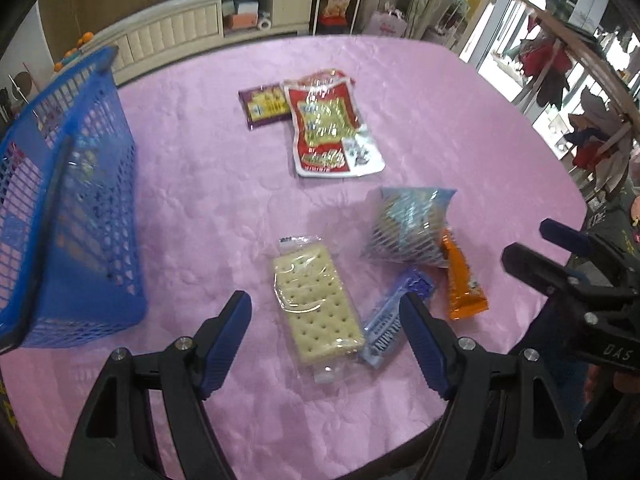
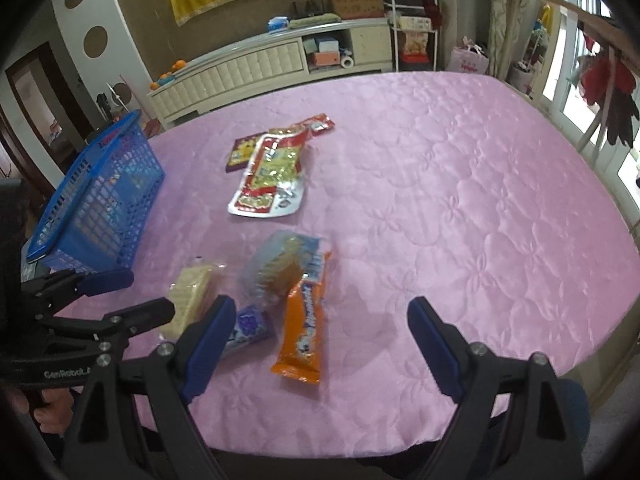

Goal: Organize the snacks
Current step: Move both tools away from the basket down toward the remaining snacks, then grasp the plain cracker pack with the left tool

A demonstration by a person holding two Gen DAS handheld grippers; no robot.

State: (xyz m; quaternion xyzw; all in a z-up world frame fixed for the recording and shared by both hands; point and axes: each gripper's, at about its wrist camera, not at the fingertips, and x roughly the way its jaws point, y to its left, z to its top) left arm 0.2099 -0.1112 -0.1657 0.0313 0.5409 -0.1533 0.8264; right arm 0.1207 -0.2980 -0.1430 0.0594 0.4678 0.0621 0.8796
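Observation:
Snacks lie on a pink tablecloth (image 1: 192,200). A clear cracker pack (image 1: 316,300) lies between the fingers of my left gripper (image 1: 326,312), which is open and empty above it. Beside it lie a blue-purple bar (image 1: 394,316), an orange packet (image 1: 460,280) and a light blue cookie bag (image 1: 408,224). Farther off lie a red-white pouch (image 1: 332,128) and a purple packet (image 1: 264,106). A blue basket (image 1: 72,208) stands at left. My right gripper (image 2: 320,316) is open and empty, hovering just right of the orange packet (image 2: 302,332).
The blue basket (image 2: 100,196) holds some packets, seen dimly through its mesh. A white cabinet (image 2: 280,60) and a shelf rack (image 2: 412,20) stand beyond the table's far edge. Windows and hanging clothes (image 2: 608,92) are at right. The right gripper shows in the left wrist view (image 1: 576,264).

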